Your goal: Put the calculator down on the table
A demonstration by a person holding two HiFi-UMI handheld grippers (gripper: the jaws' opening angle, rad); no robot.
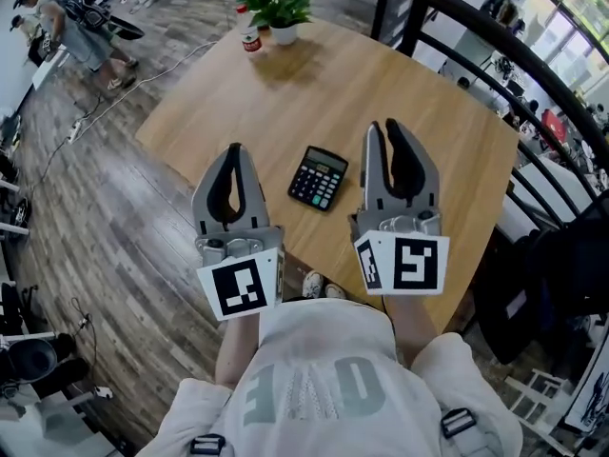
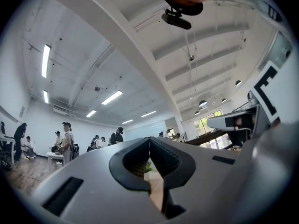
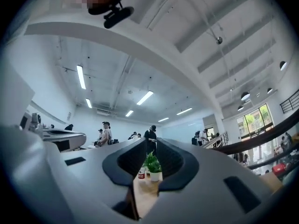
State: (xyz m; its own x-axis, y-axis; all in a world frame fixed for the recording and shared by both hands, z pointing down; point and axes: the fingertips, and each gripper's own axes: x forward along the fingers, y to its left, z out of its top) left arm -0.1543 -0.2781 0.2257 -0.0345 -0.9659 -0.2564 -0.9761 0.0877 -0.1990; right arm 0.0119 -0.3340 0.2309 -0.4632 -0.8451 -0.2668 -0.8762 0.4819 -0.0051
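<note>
Right hand-held gripper (image 1: 387,129) slightly apart, empty, left hand-held gripper (image 1: 234,150) closed on nothing, black rectangular plastic calculator (image 1: 318,177) flat between on light wooden bench (image 1: 381,74): apparently finished.

calculator (image 1: 318,177) on table (image 1: 419,112) — between left tool (image 1: 235,149) and right tool (image 1: 385,126) | far edge: can (image 1: 251,38) left of plant (image 1: 279,9)
</note>
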